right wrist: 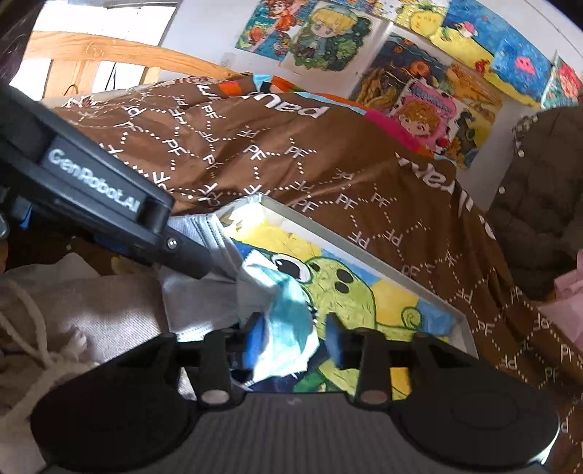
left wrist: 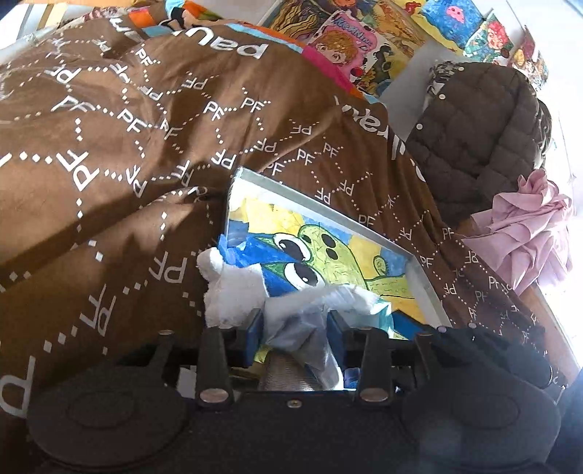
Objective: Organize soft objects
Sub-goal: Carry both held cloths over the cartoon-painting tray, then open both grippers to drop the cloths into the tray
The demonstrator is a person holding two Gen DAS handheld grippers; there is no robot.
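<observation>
A white and pale-blue soft cloth (left wrist: 291, 313) lies over a framed frog painting (left wrist: 328, 251) on the bed. My left gripper (left wrist: 296, 330) is shut on one end of the cloth, which bunches between its blue pads. In the right wrist view the same cloth (right wrist: 288, 328) hangs between the blue pads of my right gripper (right wrist: 296, 337), whose jaws stand apart with the cloth against the left pad. The left gripper's black body (right wrist: 91, 189) reaches in from the left, over a grey folded cloth (right wrist: 204, 233).
A brown PF-patterned blanket (left wrist: 127, 146) covers the bed. A dark quilted jacket (left wrist: 477, 131) and pink fabric (left wrist: 528, 233) sit at right. Beige knit fabric (right wrist: 73, 299) lies at lower left. Cartoon posters (right wrist: 328, 32) cover the wall, with a wooden bed frame (right wrist: 91, 54) at the back.
</observation>
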